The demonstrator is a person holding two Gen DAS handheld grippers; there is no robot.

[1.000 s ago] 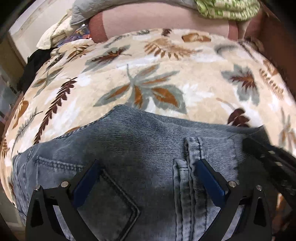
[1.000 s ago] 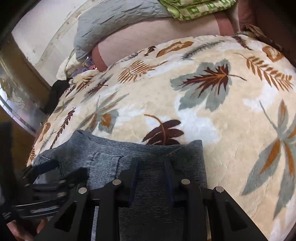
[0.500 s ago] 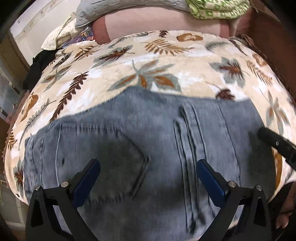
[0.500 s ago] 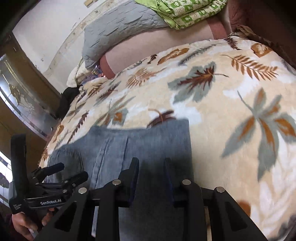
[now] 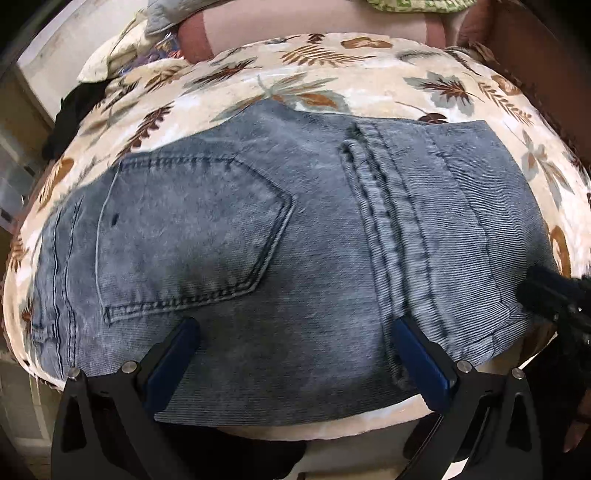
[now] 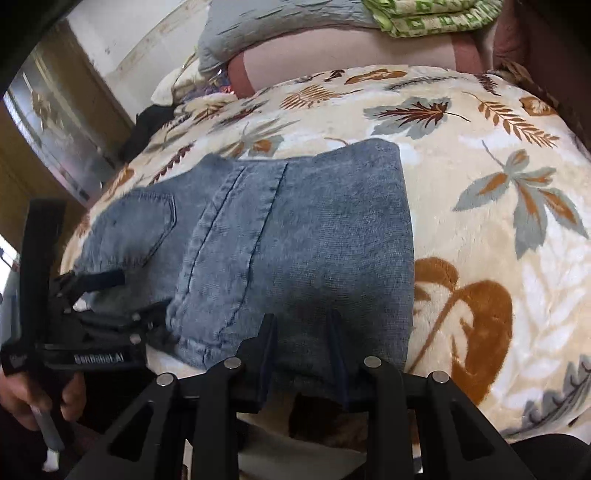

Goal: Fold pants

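The blue denim pants [image 5: 303,236] lie folded into a compact rectangle on the leaf-print blanket [image 5: 332,70], back pocket facing up at the left. They also show in the right wrist view [image 6: 295,251]. My left gripper [image 5: 295,343] is open wide and empty, above the near edge of the pants. My right gripper [image 6: 301,332] has its jaws narrowly apart over the near right corner of the pants; whether it pinches the denim is unclear. The left gripper also shows in the right wrist view [image 6: 107,295], at the pants' left edge.
The blanket [image 6: 498,229] covers a bed. A pink bolster [image 6: 351,55], a grey pillow [image 6: 266,26] and a green patterned cloth [image 6: 436,14] lie at the far end. Dark clothing [image 5: 74,110] sits at the far left edge. A wooden cabinet [image 6: 44,122] stands at left.
Both grippers have pulled back toward the near edge of the bed and risen. More of the folded pants now shows. The left gripper stayed open wide.
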